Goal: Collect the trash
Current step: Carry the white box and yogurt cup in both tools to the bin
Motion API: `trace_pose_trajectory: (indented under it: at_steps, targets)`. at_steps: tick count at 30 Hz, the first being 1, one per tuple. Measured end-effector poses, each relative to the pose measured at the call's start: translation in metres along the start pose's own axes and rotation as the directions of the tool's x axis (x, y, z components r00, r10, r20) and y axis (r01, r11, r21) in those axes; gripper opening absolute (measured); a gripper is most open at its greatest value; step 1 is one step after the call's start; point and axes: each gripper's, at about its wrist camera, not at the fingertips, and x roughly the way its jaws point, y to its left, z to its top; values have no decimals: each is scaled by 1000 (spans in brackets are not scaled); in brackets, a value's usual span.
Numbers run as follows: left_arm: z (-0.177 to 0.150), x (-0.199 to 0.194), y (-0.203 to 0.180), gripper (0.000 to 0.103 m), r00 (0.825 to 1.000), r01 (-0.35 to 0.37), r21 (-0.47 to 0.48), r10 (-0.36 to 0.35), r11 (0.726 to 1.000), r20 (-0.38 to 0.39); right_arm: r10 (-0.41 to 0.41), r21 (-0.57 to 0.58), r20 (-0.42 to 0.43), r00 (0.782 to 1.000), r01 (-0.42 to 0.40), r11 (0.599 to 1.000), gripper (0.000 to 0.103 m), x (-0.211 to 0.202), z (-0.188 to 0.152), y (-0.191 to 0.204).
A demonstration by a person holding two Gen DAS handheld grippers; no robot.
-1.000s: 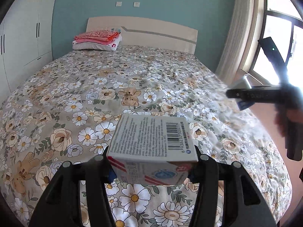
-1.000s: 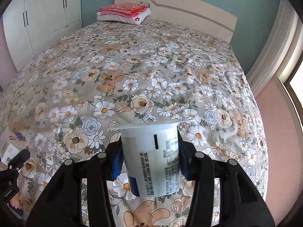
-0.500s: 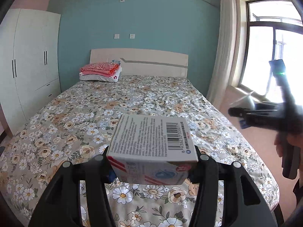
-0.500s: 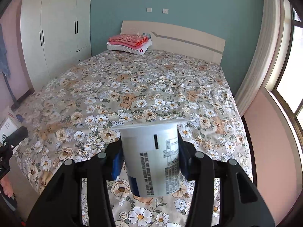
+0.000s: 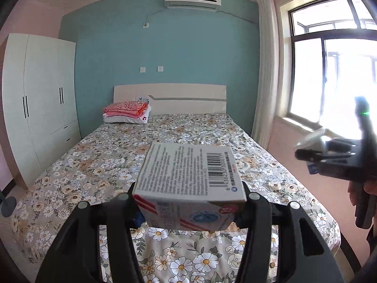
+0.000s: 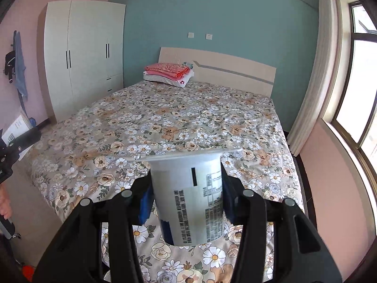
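While the left gripper point(image 5: 189, 202) clamps a printed box point(image 5: 188, 176) above the bed point(image 5: 165, 136), the right gripper point(image 6: 187, 202) grips a white cup point(image 6: 188, 193)

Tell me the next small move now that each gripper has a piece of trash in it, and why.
Probably carry both pieces away from the bed to look for a bin. The left gripper is shut on the cardboard box, the right gripper on the white plastic cup. Both are off the floral cover, and no bin shows in either view.
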Motion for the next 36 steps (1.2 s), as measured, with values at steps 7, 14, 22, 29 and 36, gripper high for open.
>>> trace_pose_trajectory:
  at_steps: [7, 14, 22, 29, 36]
  targets:
    - [-25, -46, 6, 56, 999, 34, -4, -34, 999, 18, -25, -30, 9, 1000, 25, 999, 49, -47, -54, 0]
    - [-67, -66, 14, 56, 998, 58, 3, -58, 998, -15, -29, -43, -36, 999, 28, 999, 49, -67, -120, -3]
    - [-132, -58, 17, 56, 988, 80, 55, -71, 995, -138, -11, -63, -92, 996, 5, 998, 49, -67, -188, 8]
    - [-193, -41, 17, 56, 962, 104, 99, -74, 990, -264, 39, -64, -153, 988, -49, 997, 49, -47, -237, 28]
    - [-255, -26, 12, 56, 912, 174, 82, -129, 981, -389, 106, -59, -235, 966, -123, 991, 49, -13, -283, 57]
